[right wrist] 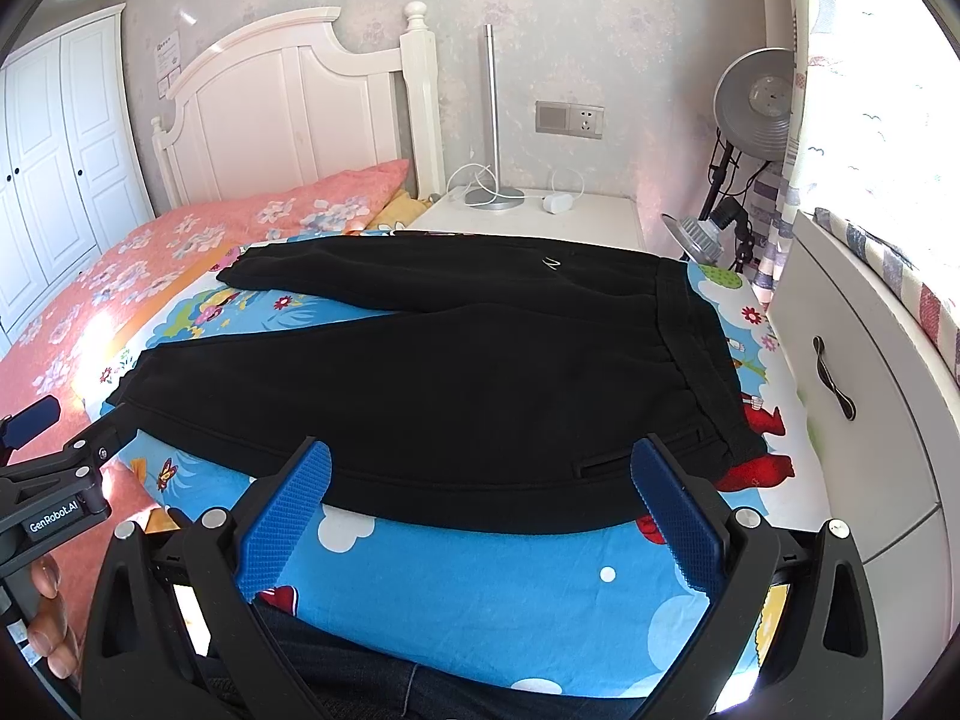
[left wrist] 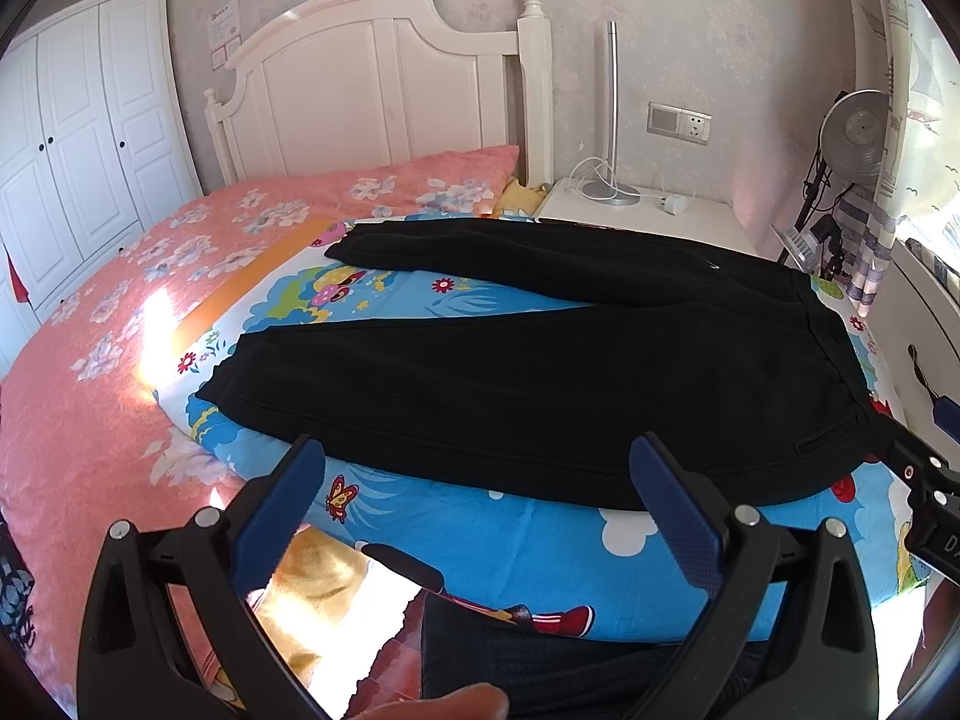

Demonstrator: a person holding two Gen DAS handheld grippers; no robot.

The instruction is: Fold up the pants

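Note:
Black pants [left wrist: 540, 372] lie flat on a blue cartoon-print sheet [left wrist: 540, 558] on the bed, waistband to the right, both legs spread apart toward the left. They also show in the right wrist view [right wrist: 480, 384]. My left gripper [left wrist: 477, 462] is open and empty, hovering over the near edge of the near leg. My right gripper [right wrist: 480, 465] is open and empty, hovering over the near edge by the hip pocket. The right gripper's body shows at the right edge of the left wrist view [left wrist: 924, 492]; the left gripper shows at the left of the right wrist view [right wrist: 54, 474].
A pink floral quilt [left wrist: 120, 324] covers the bed's left side. A white headboard [left wrist: 384, 84] stands behind. A white nightstand [right wrist: 540, 216] holds a lamp base and charger. A white drawer unit [right wrist: 858, 396] stands close on the right. A wardrobe [left wrist: 78, 138] is far left.

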